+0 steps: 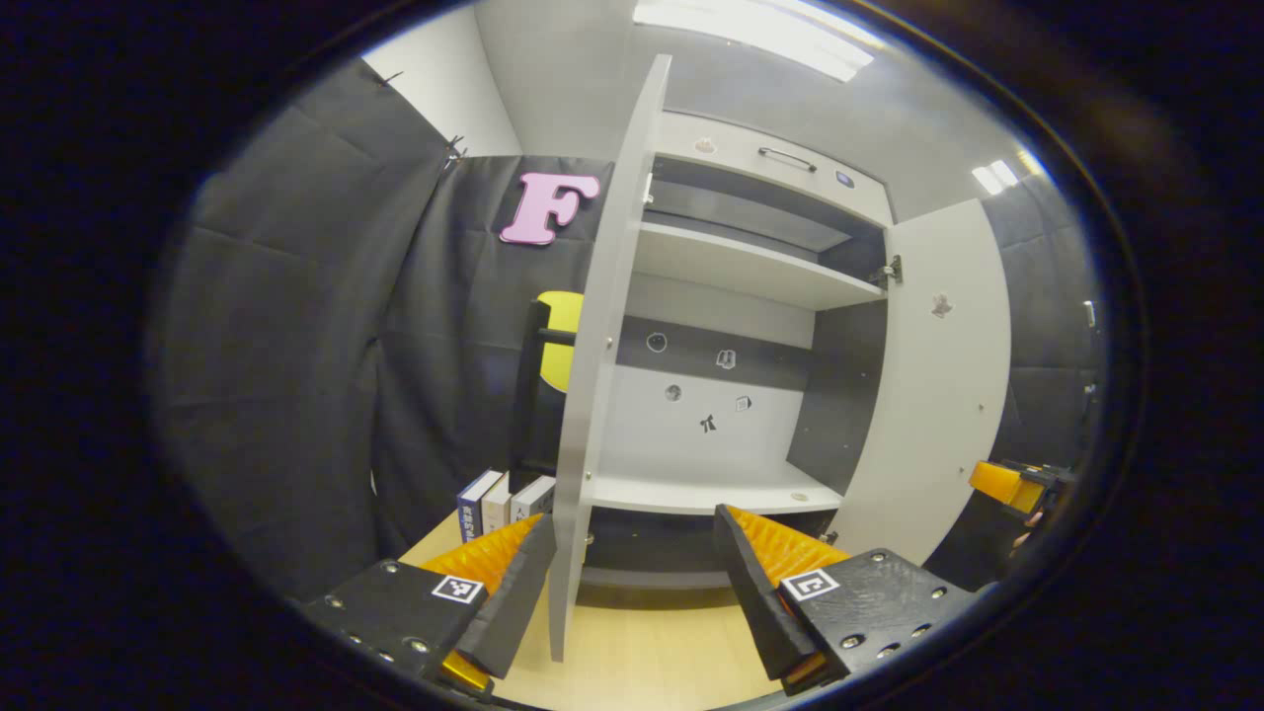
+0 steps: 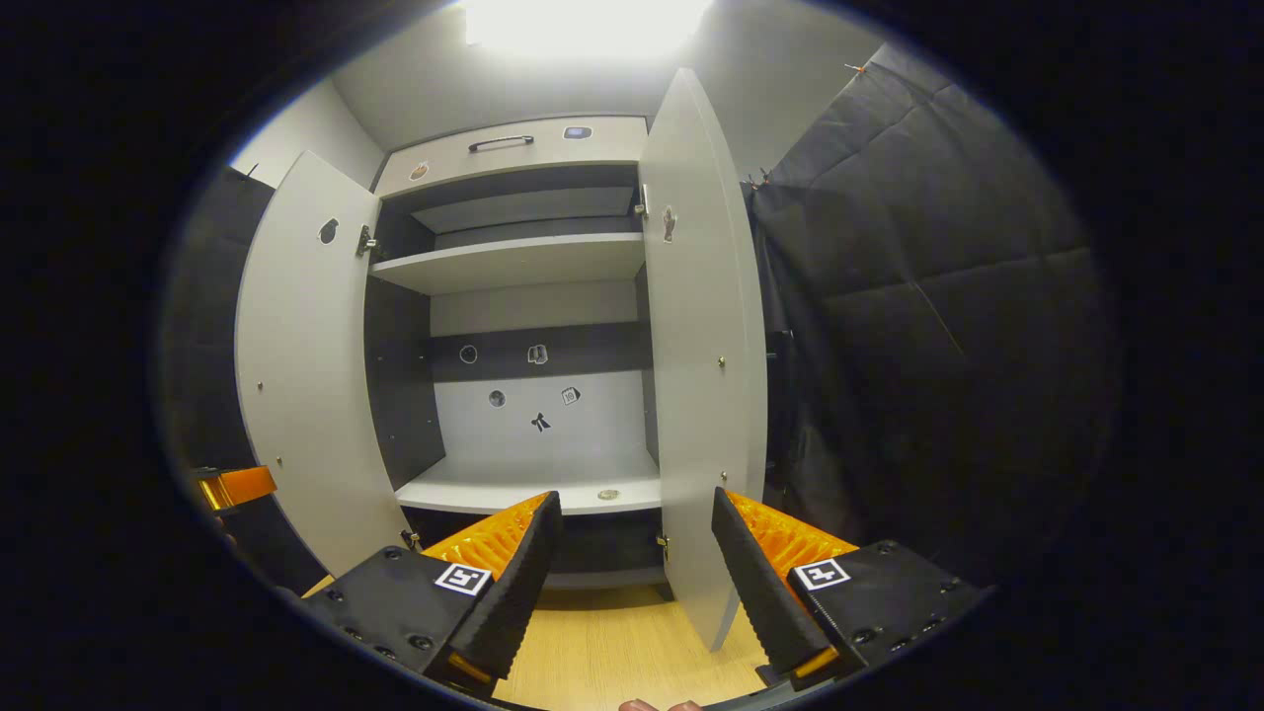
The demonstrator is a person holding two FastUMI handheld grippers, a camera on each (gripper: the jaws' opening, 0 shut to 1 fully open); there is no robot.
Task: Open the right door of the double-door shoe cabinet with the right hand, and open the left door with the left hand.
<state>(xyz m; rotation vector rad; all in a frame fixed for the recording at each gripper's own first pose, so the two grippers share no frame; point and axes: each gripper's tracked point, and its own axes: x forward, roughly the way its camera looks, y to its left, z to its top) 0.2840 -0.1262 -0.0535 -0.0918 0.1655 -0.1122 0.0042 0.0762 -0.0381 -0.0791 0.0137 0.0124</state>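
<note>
Left gripper view is showing the shoe cabinet (image 1: 750,326) standing on a light wooden floor (image 1: 642,662), with both doors swung out. The left door (image 1: 602,355) is presenting edge-on, just beside the inner face of the left-hand finger; whether it is touching that finger cannot be told. The left gripper (image 1: 632,583) is standing with its fingers spread wide, gripping nothing. The right door (image 1: 938,395) is lying open at the far side, and the other gripper (image 1: 1012,484) is showing near its lower outer edge. Three books (image 1: 504,504) are standing upright against the booth cloth, left of the cabinet.

Right gripper view is showing the right gripper (image 2: 632,573) likewise spread apart and holding nothing, the open right door's (image 2: 706,375) lower edge hanging between its fingers, nearer the right-hand one. Shelves (image 2: 523,262) inside are sitting bare apart from small stickers on the back panel.
</note>
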